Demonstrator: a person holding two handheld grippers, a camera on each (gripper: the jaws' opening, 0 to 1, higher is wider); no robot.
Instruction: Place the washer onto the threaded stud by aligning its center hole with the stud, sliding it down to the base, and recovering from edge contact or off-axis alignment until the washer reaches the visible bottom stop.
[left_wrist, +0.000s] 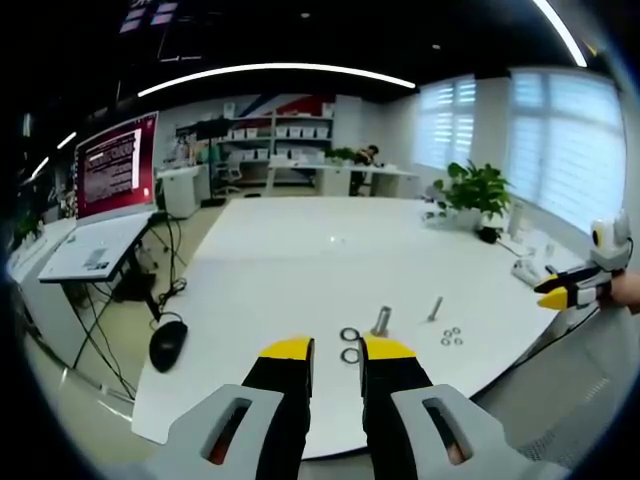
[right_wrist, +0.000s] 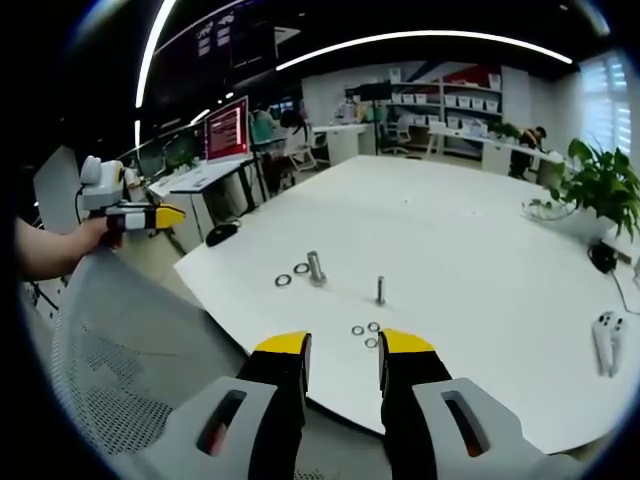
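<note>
— Looking along the left gripper (left_wrist: 337, 348), what do you find?
— Its yellow-tipped jaws stand apart with nothing between them. Just past the tips, on the white table (left_wrist: 300, 250), lie two large washers (left_wrist: 350, 344), one beyond the other, and right beside them a thick threaded stud (left_wrist: 381, 321) stands upright.

— And further along?
— A thinner stud (left_wrist: 436, 308) stands a little beyond, and three small washers (left_wrist: 451, 336) lie in a cluster near its foot. The other gripper comes in at the edge of this view, held above the table's rim.

— What does the right gripper (right_wrist: 344, 346) show?
— Jaws parted too, gripping nothing. Its tips hover over the near edge of the table (right_wrist: 470, 250), with the small washers (right_wrist: 366, 331) just ahead of them. The thin stud (right_wrist: 380, 290) rises just behind that cluster, bare as far as I can tell, though it is small here.

— The bigger parts?
— The thick stud (right_wrist: 316, 268) stands further off, with the large washers (right_wrist: 292, 274) flat on the table beside it, none on either stud.

— Anything else?
— A person's hand (right_wrist: 55, 250) holds the left gripper (right_wrist: 135, 213) out over a grey mesh chair back (right_wrist: 130, 350), well apart from the washers. A white controller (right_wrist: 606, 335) lies on the table, a potted plant (right_wrist: 600, 185) stands at its far side, and a computer mouse (left_wrist: 168, 345) lies on the floor by a desk with a red screen (left_wrist: 115, 165)
</note>
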